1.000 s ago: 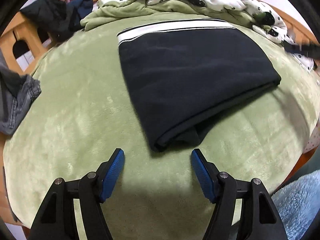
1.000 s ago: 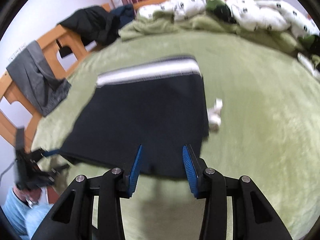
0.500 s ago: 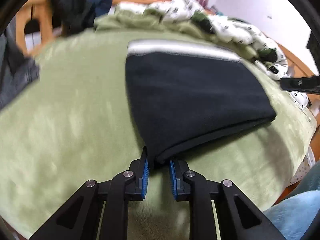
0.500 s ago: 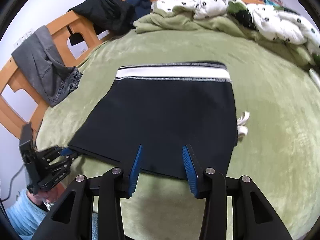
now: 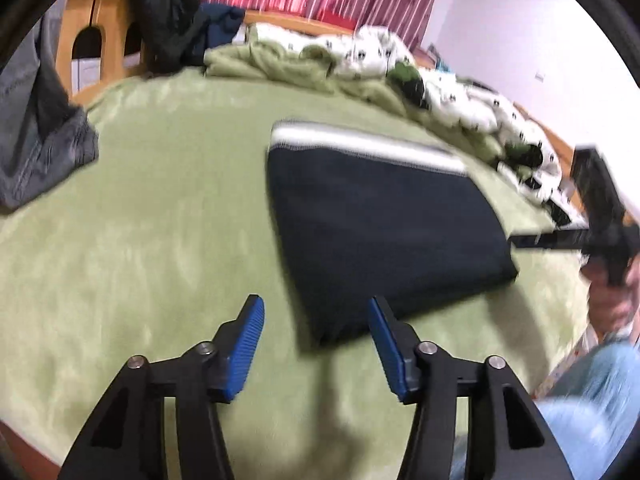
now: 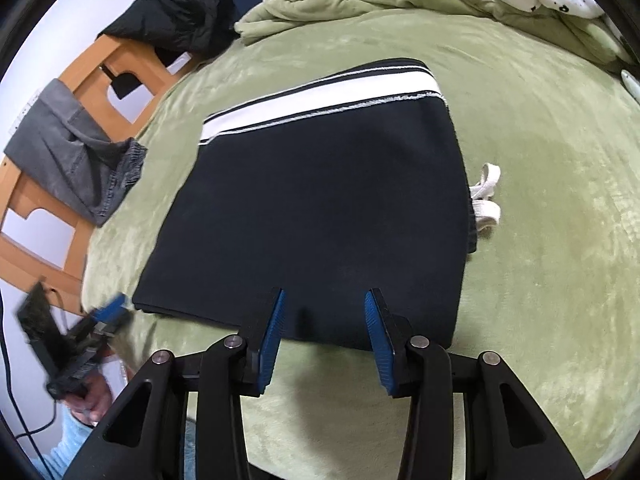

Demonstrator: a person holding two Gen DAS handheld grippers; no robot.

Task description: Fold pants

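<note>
Folded black pants (image 5: 380, 220) with a white-striped waistband lie flat on the green bed cover (image 5: 160, 220). My left gripper (image 5: 316, 316) hovers just in front of their near corner. Its jaws are opening, and the corner lies loose between the blue pads without touching them. In the right wrist view the pants (image 6: 320, 208) fill the middle, and a white drawstring (image 6: 486, 196) sticks out at their right side. My right gripper (image 6: 325, 312) hangs over their near edge. Its jaws are closing slightly, with dark cloth under the gap and nothing pinched.
Grey trousers (image 6: 76, 152) and a black jacket (image 6: 176, 28) hang on the wooden bed frame (image 6: 120, 64) at the left. A crumpled green blanket and a white flowered quilt (image 5: 376, 52) are piled at the far side. A person's hand and pale blue sleeve (image 6: 76, 432) show at the lower left.
The left gripper shut at the pants' near corner, then opened again and drew back and up, rolling. The right gripper sank closer to the pants' near edge.
</note>
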